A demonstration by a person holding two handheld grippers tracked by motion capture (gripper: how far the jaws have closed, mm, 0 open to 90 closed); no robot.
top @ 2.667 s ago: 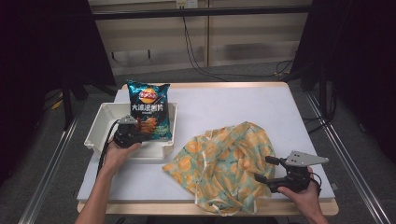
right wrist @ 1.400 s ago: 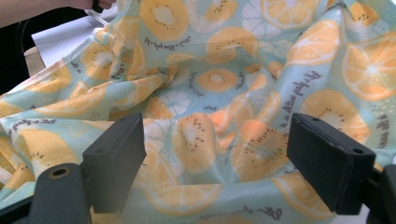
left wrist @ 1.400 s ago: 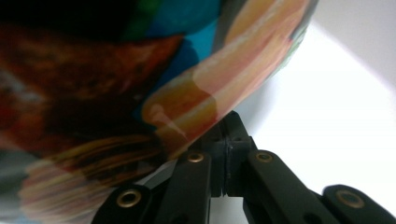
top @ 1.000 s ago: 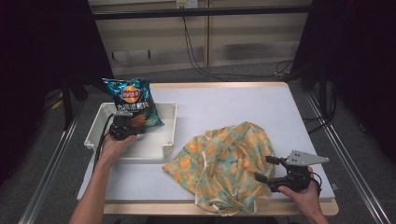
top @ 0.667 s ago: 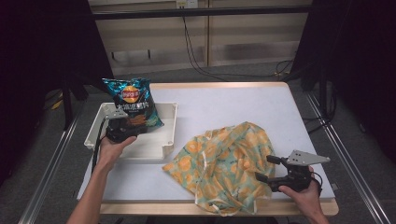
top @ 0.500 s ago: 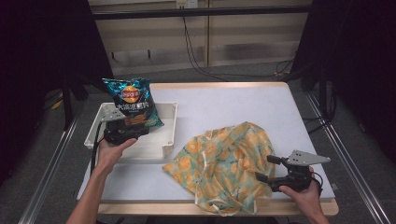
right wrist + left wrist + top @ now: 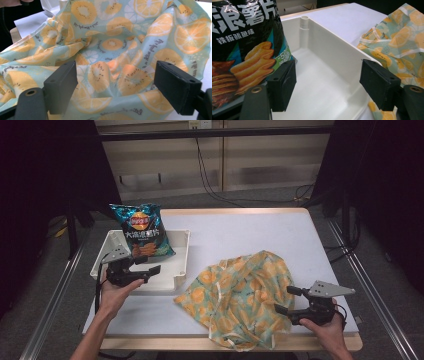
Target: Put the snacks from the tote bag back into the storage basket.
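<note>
A dark blue chip bag [image 7: 142, 230] stands in the white tray [image 7: 183, 262], leaning on its far wall. My left gripper [image 7: 146, 264] hovers over the tray's near part, just short of the bag. Its jaws have just been opening and stand apart with nothing between them. In the left gripper view the chip bag [image 7: 244, 47] rises beside the left jaw of that gripper [image 7: 327, 85], over the bare tray floor [image 7: 324, 75]. My right gripper [image 7: 288, 300] is open at the near right edge of the orange-print cloth [image 7: 240, 295]. The cloth [image 7: 120, 47] lies crumpled beyond the right gripper [image 7: 125, 87].
The white table [image 7: 250, 232] ends in a wooden front edge just below the cloth. Dark floor and metal rails flank the table on both sides. A cable trails from the left gripper along the person's forearm.
The left gripper has let go of the chip bag and drawn back toward the near side of the tray, jaws spreading. The bag stays leaning in the tray. The right gripper has not moved.
</note>
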